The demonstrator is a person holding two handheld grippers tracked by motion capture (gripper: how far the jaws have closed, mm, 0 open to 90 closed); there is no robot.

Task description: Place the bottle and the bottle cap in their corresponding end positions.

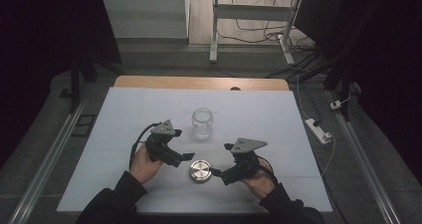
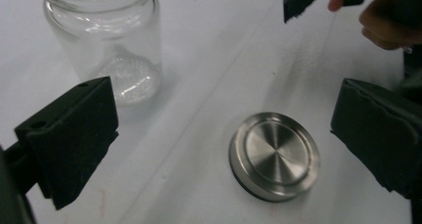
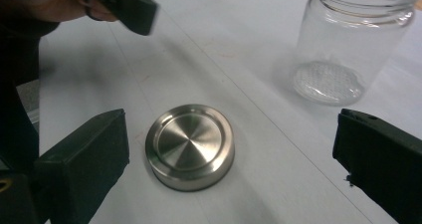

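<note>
Lid [image 1: 200, 171] flat on desk [image 1: 124, 184] between left gripper [image 1: 182, 159] and right gripper [image 1: 219, 172] — both spread, holding nothing. Jar [image 1: 202, 123] upright behind, uncapped — capping or uncapping, cannot tell.

No readable text or labels, apparently, anywhere.

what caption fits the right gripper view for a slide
Open black jaws of the right gripper frame a round brushed-metal lid lying on the white table, clear glass jar upright behind.
</note>
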